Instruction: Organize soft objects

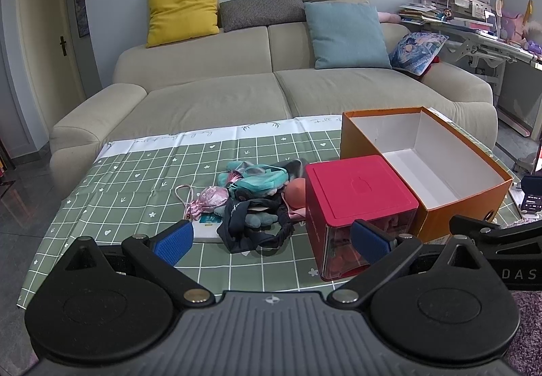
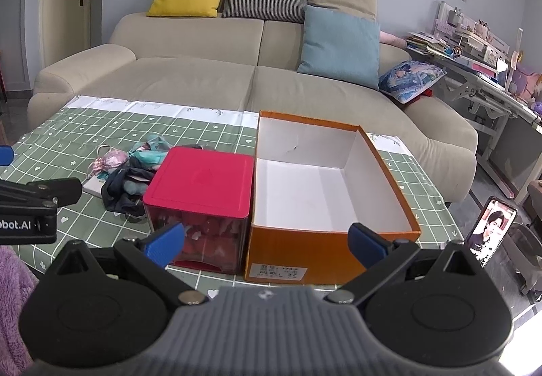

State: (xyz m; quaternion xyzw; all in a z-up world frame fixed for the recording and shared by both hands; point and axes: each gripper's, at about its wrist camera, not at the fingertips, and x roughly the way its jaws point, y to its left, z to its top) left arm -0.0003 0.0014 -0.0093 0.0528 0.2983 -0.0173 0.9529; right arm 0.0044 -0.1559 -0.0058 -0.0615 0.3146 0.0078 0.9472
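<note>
A pile of soft things [image 1: 254, 196] lies on the green checked tablecloth [image 1: 135, 172]: teal, pink, orange and dark fabric pieces. It also shows in the right wrist view [image 2: 132, 172]. To its right stand a red-lidded clear box [image 1: 359, 203] [image 2: 200, 193] and an open, empty orange cardboard box [image 1: 426, 162] [image 2: 315, 186]. My left gripper [image 1: 271, 240] is open and empty, near the table's front edge, in front of the pile and the red box. My right gripper [image 2: 266, 244] is open and empty, in front of both boxes.
A beige sofa [image 1: 271, 88] with several cushions stands behind the table. A phone [image 2: 491, 230] with a lit screen stands at the table's right. A cluttered desk [image 1: 474, 23] is at the far right. A flat white packet [image 1: 206, 230] lies by the pile.
</note>
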